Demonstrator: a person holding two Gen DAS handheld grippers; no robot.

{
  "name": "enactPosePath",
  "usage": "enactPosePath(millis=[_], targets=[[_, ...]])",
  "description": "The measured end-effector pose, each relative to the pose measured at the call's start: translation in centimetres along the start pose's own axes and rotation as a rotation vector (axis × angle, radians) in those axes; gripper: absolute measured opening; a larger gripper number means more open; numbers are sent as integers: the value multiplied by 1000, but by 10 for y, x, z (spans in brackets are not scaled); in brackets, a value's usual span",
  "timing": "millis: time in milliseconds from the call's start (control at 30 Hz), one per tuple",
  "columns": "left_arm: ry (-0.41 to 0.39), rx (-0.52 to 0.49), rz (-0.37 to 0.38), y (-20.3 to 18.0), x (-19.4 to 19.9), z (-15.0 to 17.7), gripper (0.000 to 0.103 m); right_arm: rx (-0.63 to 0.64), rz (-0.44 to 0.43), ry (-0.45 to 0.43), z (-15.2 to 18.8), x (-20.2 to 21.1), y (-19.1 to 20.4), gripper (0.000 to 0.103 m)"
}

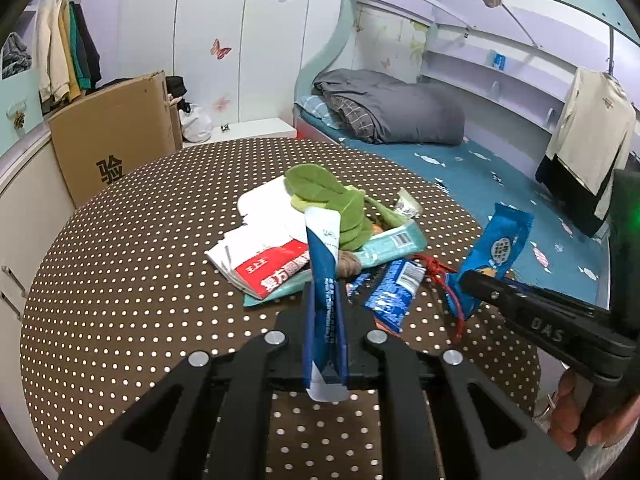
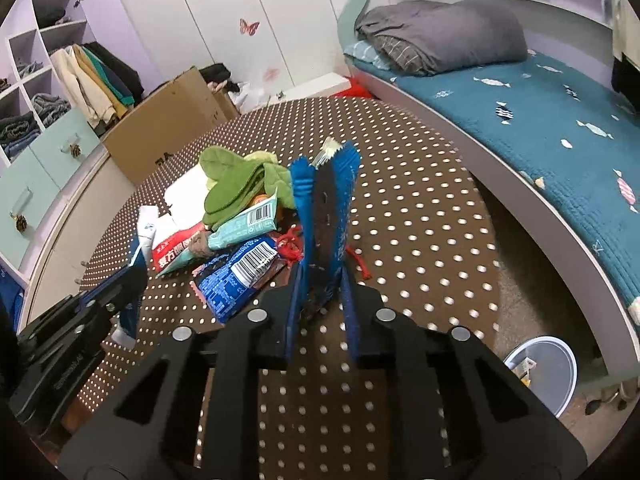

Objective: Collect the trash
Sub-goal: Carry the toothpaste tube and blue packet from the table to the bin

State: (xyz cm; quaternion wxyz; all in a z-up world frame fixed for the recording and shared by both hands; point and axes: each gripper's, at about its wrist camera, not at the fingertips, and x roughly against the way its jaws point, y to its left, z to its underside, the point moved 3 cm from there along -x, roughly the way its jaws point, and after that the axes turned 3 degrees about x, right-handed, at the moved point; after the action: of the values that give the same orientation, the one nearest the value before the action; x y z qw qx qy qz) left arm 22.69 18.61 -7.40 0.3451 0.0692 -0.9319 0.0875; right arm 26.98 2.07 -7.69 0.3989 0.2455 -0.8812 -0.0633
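Observation:
A pile of trash lies on the brown dotted table: green leaves, a red-and-white packet, a teal wrapper, a blue barcode wrapper and red string. My left gripper is shut on a blue-and-white sachet standing upright above the table's near side. My right gripper is shut on a blue snack wrapper, held upright just right of the pile; it also shows in the left wrist view.
A grey bin stands on the floor to the right of the table, by the bed. A cardboard box leans behind the table at the left, next to drawers and hanging clothes.

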Motion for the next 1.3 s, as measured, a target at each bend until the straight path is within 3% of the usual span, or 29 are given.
enactPosePath(millis=[667, 1300], targets=[[2, -114, 119, -78, 4, 8, 10, -119, 63, -92, 18, 71, -61, 19], [59, -276, 278, -189, -6, 31, 10, -274, 228, -140, 49, 122, -142, 19]])
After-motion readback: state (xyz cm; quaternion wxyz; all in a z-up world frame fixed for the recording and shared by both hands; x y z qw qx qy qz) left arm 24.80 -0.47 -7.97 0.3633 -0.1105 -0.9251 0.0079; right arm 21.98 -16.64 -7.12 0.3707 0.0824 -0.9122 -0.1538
